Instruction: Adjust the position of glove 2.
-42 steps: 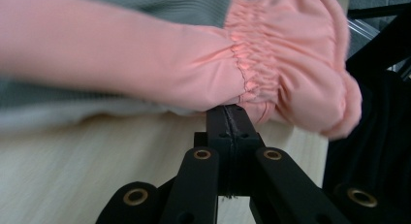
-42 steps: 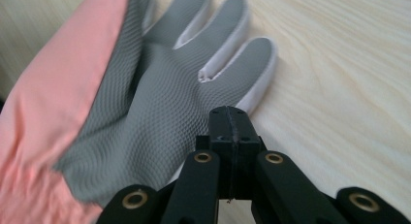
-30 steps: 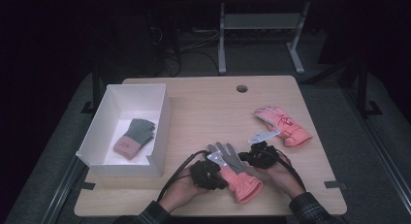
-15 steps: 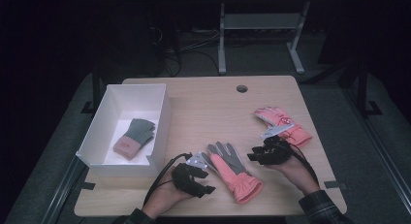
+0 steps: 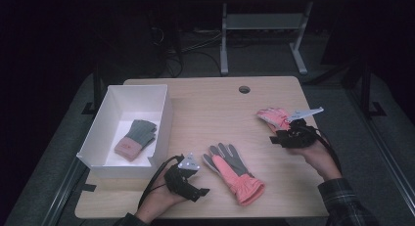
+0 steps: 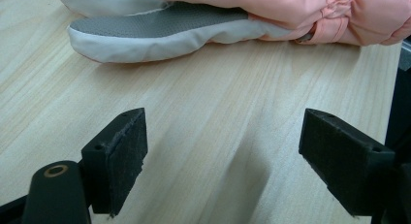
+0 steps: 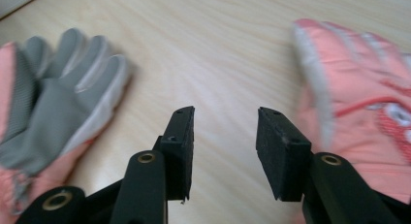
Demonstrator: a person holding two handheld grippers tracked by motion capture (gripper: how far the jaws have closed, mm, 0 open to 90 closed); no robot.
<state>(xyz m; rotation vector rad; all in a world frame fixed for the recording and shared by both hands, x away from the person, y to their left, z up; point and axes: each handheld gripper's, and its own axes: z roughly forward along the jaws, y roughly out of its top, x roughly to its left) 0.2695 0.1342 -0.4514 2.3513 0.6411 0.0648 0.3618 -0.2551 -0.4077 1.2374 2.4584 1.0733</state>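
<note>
A pink glove (image 5: 236,171) lies palm up, grey palm showing, near the table's front edge. My left gripper (image 5: 195,184) rests just left of it. Its jaws have just been opening and stand wide with only bare wood between them (image 6: 223,136); the glove's thumb (image 6: 160,32) lies ahead. My right gripper (image 5: 278,137) hovers at the right beside a second pink glove (image 5: 273,117), its jaws just opening too, part-way apart and holding nothing (image 7: 225,136). In the right gripper view, the grey-palmed glove (image 7: 53,103) is at left and the second glove (image 7: 358,103) at right.
A white box (image 5: 166,116) stands at the table's left with a grey and pink glove (image 5: 136,138) inside. A round cable hole (image 5: 244,89) sits near the far edge. A metal stand (image 5: 225,40) is beyond the table.
Both grippers were shut at the middle glove and have let go of it. The left one drew back to the left. The right one rose and moved right to the second glove.
</note>
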